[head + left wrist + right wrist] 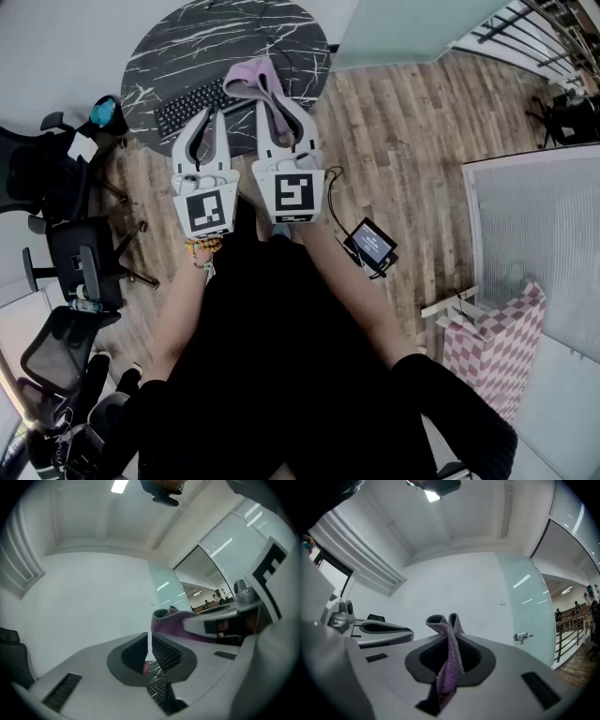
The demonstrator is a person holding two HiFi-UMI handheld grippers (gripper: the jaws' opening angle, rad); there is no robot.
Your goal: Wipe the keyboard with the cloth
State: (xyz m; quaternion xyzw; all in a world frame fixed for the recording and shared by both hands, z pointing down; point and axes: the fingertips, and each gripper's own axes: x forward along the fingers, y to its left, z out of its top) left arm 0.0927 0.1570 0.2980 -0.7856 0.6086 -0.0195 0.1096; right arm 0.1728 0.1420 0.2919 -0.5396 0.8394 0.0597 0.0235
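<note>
A black keyboard [192,105] lies on a round dark marble table [169,37]. My right gripper [279,111] is shut on a folded purple cloth [251,79], whose loose end sticks out past the fingertips above the keyboard's right end. In the right gripper view the cloth [449,660] is pinched between the dark pads. My left gripper [214,117] is shut with nothing between its jaws, its tips over the keyboard's near edge. In the left gripper view its pads [165,652] nearly meet; the cloth [169,620] and right gripper show beside them.
Black office chairs [66,253] crowd the left side, beside the table. A small dark device [371,244] with a cable lies on the wood floor to the right. A glass wall and railing stand further right.
</note>
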